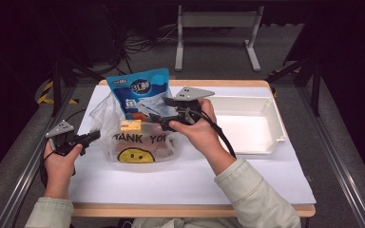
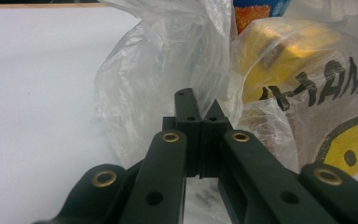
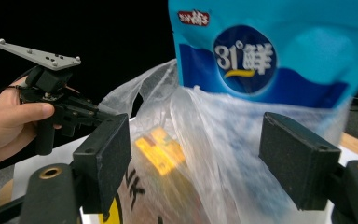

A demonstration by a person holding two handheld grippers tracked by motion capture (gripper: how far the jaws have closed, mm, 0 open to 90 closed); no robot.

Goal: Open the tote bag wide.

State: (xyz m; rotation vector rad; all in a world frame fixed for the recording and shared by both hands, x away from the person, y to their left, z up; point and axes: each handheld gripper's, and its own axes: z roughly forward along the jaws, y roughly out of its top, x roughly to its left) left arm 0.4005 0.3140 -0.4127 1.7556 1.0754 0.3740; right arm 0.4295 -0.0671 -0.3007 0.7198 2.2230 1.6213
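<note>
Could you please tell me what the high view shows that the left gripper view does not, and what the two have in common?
High view alone: the shallow white plastic tray on the table's right side, the open right gripper raised beside the blue snack pouch's printed front, and the person's right hand behind it.

Left gripper view alone: the left gripper from close up, its black jaws shut on a fold of the bag's film.

Both: the clear plastic bag with a yellow smiley and black lettering, the yellow packet inside it, the blue snack pouch, and the white table cover.
</note>
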